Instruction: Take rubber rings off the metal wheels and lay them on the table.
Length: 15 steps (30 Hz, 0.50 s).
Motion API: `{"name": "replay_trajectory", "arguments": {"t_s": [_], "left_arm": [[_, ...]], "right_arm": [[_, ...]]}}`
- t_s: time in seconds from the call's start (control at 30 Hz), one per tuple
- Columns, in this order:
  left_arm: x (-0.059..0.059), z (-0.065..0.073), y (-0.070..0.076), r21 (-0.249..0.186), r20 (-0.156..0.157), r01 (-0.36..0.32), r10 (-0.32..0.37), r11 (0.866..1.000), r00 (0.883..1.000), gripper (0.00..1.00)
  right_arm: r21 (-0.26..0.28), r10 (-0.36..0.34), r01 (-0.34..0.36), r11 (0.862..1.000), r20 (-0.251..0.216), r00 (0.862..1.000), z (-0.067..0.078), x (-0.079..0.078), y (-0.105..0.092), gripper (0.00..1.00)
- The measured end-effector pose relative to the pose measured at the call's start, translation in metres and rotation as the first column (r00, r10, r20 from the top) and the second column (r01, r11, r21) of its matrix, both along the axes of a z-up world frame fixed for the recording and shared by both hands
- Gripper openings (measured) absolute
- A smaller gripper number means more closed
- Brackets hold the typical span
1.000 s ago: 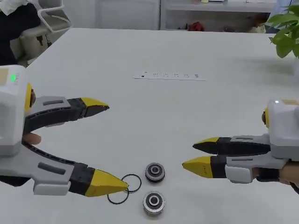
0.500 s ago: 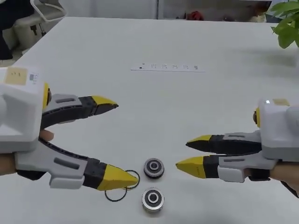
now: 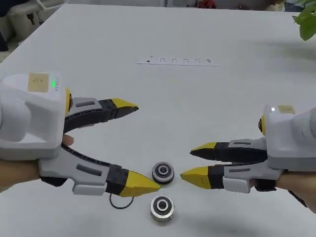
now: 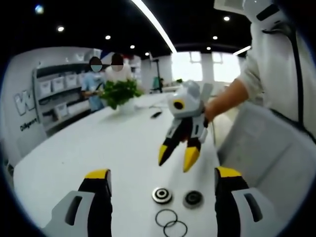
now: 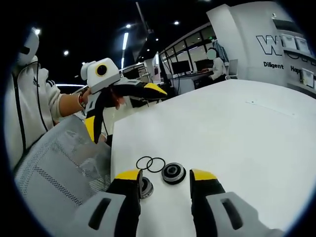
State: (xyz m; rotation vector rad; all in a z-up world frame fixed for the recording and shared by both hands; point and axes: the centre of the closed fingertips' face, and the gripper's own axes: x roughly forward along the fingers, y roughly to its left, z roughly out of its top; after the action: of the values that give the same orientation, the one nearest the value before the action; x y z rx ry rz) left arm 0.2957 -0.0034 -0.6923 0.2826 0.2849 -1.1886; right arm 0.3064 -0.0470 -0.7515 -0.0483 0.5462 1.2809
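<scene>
Looking down in your head view, you hold the left tool [image 3: 146,147] spread wide at 9 o'clock of the two metal wheels [image 3: 163,172]. The right tool [image 3: 186,162] sits at 3 o'clock, jaws a little apart. Both are released, gripping nothing. Two rubber rings [image 4: 170,223] lie flat on the tabletop [image 3: 197,98], touching each other, just beside the wheels. Your left gripper view gives them whole, while from above the left tool's lower jaw covers most of them. The tabletop is plain white, with a white strip [image 3: 175,60] of small dark marks at 12 o'clock. A potted plant [image 4: 118,91] stands at the far end, with shelves of bins [image 4: 54,89] behind it. Wall lettering [image 5: 279,64] reads "Diligent".
</scene>
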Motion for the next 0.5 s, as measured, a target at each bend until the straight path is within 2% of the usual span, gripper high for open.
{"name": "replay_trajectory", "arguments": {"t_s": [0.1,0.17,0.3,0.4,0.5], "left_arm": [[0.002,-0.008,-0.001,0.004,-0.005,0.004,-0.004,1.0,1.0,0.84],[0.003,-0.017,0.0,0.024,-0.01,0.011,-0.011,1.0,1.0,0.8],[0.004,-0.026,-0.001,0.017,-0.042,0.014,-0.013,1.0,0.999,0.79],[0.006,-0.033,-0.003,0.042,-0.034,0.032,-0.03,0.999,0.999,0.75],[0.008,-0.037,-0.007,0.036,-0.044,0.048,-0.047,0.998,0.998,0.71]], "right_arm": [[0.001,-0.005,0.005,1.0,0.004,1.0,-0.003,0.004,0.001,0.37],[0.002,-0.006,0.006,1.0,0.005,1.0,-0.005,0.006,0.002,0.37],[-0.008,0.007,-0.007,1.0,0.012,1.0,-0.012,0.006,0.005,0.36],[-0.026,0.024,-0.024,0.999,0.014,1.0,-0.019,0.003,0.007,0.36],[-0.032,0.036,-0.036,0.999,0.013,0.999,-0.025,0.003,0.009,0.34]]}}
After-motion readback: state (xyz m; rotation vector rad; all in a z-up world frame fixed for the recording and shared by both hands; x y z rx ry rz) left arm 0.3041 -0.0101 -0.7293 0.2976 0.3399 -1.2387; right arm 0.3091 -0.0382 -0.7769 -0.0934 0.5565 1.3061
